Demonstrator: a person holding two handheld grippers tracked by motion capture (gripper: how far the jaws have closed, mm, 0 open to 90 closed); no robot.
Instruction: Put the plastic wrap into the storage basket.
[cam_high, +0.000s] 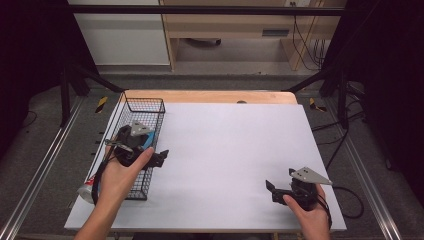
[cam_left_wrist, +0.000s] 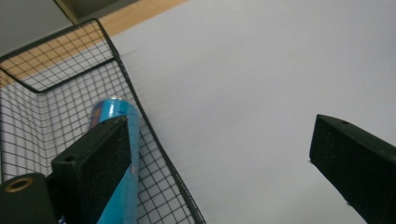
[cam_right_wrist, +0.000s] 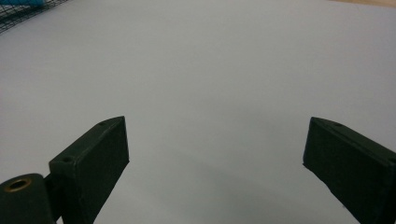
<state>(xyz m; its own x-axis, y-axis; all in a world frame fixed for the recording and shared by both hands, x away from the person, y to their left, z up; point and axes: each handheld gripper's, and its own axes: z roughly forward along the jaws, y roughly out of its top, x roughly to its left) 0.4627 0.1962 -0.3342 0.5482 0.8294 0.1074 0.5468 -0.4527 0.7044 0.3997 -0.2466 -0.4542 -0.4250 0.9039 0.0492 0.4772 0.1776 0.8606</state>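
We see a black wire basket (cam_high: 142, 107) standing at the left edge of the white tabletop (cam_high: 225, 145), its long side running away from us. Inside it lies a blue tube (cam_left_wrist: 119, 163), stretched along the basket's length close to the wall that faces the open tabletop; in the left gripper view its far end reaches roughly halfway up that wall. A white and red object (cam_high: 86, 191) pokes out by the near left corner of the basket; we cannot tell what it is.

The left hand-held gripper (cam_high: 159, 158) hovers over the near right rim of the basket, jaws spread wide and holding nothing, one jaw above the tube and the other over bare tabletop. The right hand-held gripper (cam_high: 272, 190) sits low near the right front of the tabletop, well apart from the basket, jaws also wide and empty.
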